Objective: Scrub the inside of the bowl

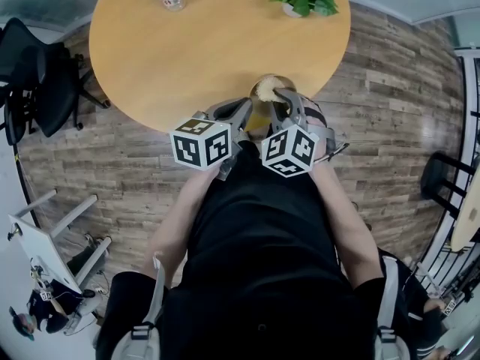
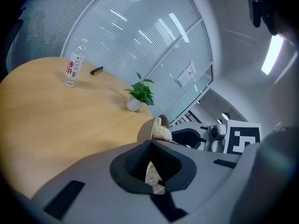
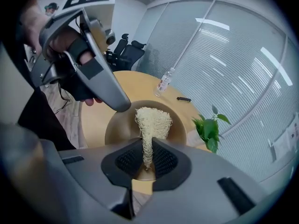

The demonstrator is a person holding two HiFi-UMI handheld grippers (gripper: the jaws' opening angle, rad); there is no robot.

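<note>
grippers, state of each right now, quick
Left gripper: closed on the bowl rim.
Right gripper: closed on the loofah scrubber, inside the bowl.

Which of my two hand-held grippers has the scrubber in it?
The right hand-held gripper: its jaws pinch the pale fibrous scrubber, which reaches into the bowl. The left hand-held gripper is shut on the bowl's rim instead.

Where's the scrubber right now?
The scrubber is pinched in the right tongs, its wide end inside the bowl, which the left tongs grip at the rim over the table's near edge.
</note>
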